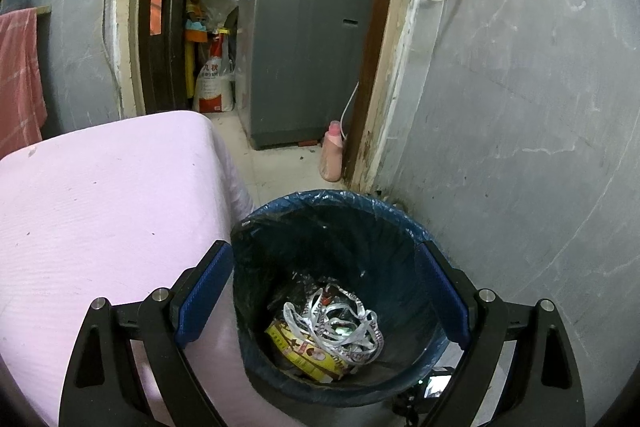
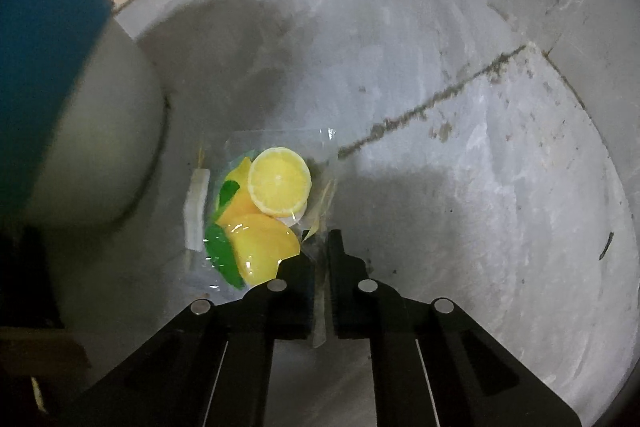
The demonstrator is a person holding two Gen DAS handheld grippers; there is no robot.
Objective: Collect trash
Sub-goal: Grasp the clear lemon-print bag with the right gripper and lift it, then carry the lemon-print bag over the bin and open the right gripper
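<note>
The right claw (image 2: 320, 267) is clamped on a clear lemon-print wrapper (image 2: 260, 215) hanging ahead of its tips — carry it level to the lined bin (image 1: 340, 227) between the left claw's (image 1: 324, 291) spread, empty fingers, releasing only above the rim.

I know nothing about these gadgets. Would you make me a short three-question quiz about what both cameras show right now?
1. True or false: the left hand-held gripper is clamped on the rim of the trash bin.
2. Multiple choice: what does the right hand-held gripper pinch? A) a pink bottle B) a clear plastic wrapper printed with lemon slices C) a red towel
3. Fill in: the bin's liner bag is ____ in colour.

Key
1. False: its jaws stand wide apart above the bin and hold nothing.
2. B: the jaws are nearly together on the wrapper's edge, above the grey floor.
3. Blue.
</note>
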